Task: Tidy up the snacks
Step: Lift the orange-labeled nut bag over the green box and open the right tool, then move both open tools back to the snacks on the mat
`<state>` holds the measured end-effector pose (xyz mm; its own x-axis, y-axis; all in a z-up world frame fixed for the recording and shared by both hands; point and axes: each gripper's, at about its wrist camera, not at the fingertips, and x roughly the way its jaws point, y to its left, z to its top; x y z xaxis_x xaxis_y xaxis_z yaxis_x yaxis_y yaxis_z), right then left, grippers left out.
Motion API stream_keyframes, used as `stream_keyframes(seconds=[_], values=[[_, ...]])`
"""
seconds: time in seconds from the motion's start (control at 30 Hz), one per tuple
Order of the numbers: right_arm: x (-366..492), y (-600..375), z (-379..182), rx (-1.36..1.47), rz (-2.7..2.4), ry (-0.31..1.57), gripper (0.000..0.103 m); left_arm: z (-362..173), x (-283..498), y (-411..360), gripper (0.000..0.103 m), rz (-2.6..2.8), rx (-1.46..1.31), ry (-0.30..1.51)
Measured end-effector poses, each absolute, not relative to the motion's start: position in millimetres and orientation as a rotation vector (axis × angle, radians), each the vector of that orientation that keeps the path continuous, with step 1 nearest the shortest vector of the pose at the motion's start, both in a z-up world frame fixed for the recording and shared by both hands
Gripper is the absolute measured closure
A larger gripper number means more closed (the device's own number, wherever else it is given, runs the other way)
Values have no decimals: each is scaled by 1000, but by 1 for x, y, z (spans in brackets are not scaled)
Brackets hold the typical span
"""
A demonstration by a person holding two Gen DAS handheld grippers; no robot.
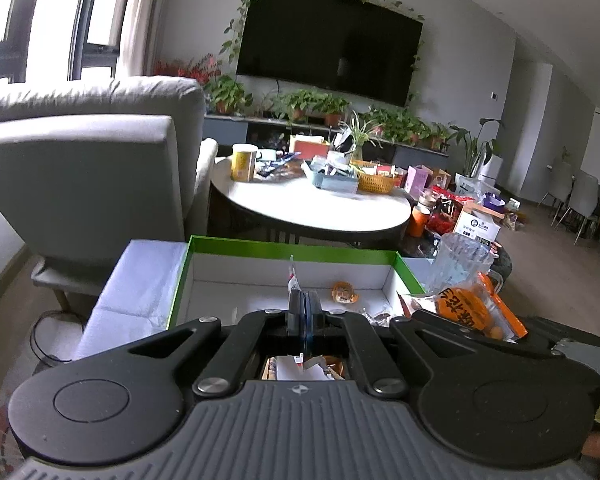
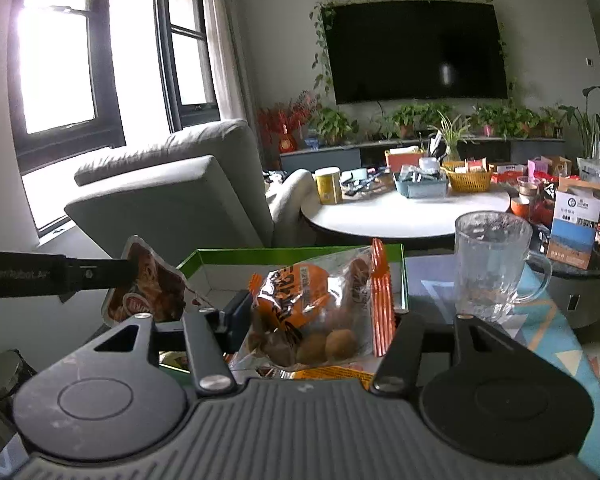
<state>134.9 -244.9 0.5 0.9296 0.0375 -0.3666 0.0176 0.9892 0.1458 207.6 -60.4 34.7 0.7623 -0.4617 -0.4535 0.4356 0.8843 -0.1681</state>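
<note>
A green-rimmed white box [image 1: 284, 246] stands in front of me and holds a small orange snack [image 1: 344, 293]. My left gripper [image 1: 305, 307] is shut on a flat brown snack packet, seen edge-on [image 1: 291, 276], over the box. In the right wrist view that packet [image 2: 150, 288] hangs from the left gripper's fingers [image 2: 100, 270]. My right gripper [image 2: 316, 320] holds a clear orange-labelled bag of round snacks [image 2: 312, 312] between its fingers, just before the box's rim [image 2: 284, 254]. The bag also shows in the left wrist view [image 1: 472, 308].
A clear glass mug [image 2: 492, 264] stands to the right of the box. Beyond are a cluttered round white table [image 1: 320, 208], a grey armchair [image 1: 88, 152] and a small carton [image 2: 576, 224]. More snack wrappers lie under the grippers.
</note>
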Motion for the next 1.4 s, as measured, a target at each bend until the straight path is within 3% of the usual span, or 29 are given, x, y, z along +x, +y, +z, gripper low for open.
stream_keyframes(seconds=[0.37,0.53,1.27,1.4], values=[[164,-245,-20,154,-2,448,45,-6,241,-60,100,-445,-81,643],[166,-240,-33,124,-7,491,44,-17,246,-56,81,-408,-68,687],[107,-232,-31,72,-40,474,44,-4,186,-20,73,-375,-30,617],[95,-229,-32,66,-42,480,44,-2,170,-2,65,-335,-4,581]])
